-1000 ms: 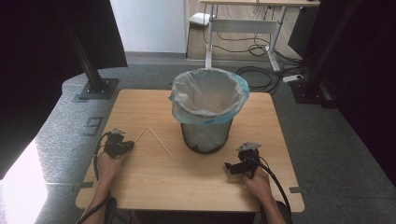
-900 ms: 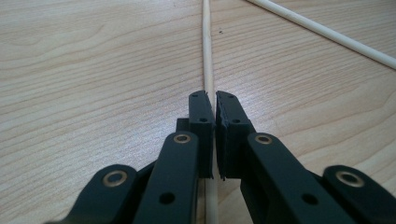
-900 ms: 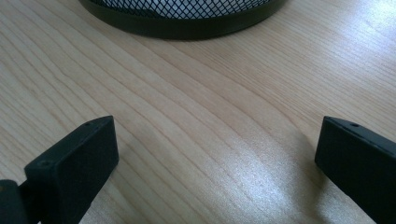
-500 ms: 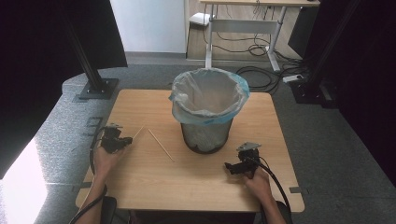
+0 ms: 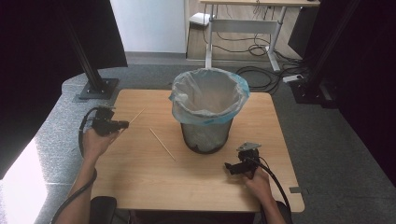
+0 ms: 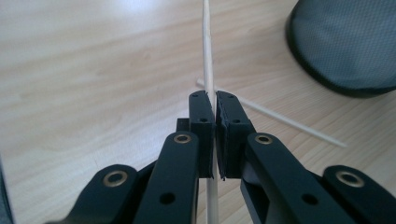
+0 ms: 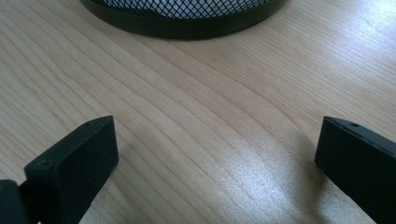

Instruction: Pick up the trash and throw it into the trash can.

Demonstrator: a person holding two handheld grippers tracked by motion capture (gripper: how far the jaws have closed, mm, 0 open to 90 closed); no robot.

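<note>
just lined mesh bin [image 5: 208, 122], contents unclear

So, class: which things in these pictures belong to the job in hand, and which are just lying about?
Probably in the job:
- left hand-held gripper, shut on a wooden stick
- second stick on the table
- lined mesh bin
- right hand-held gripper, open

Lying about:
- desk and floor cables behind

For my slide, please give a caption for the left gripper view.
Left gripper shut on a thin wooden stick, above the wooden table.
</note>
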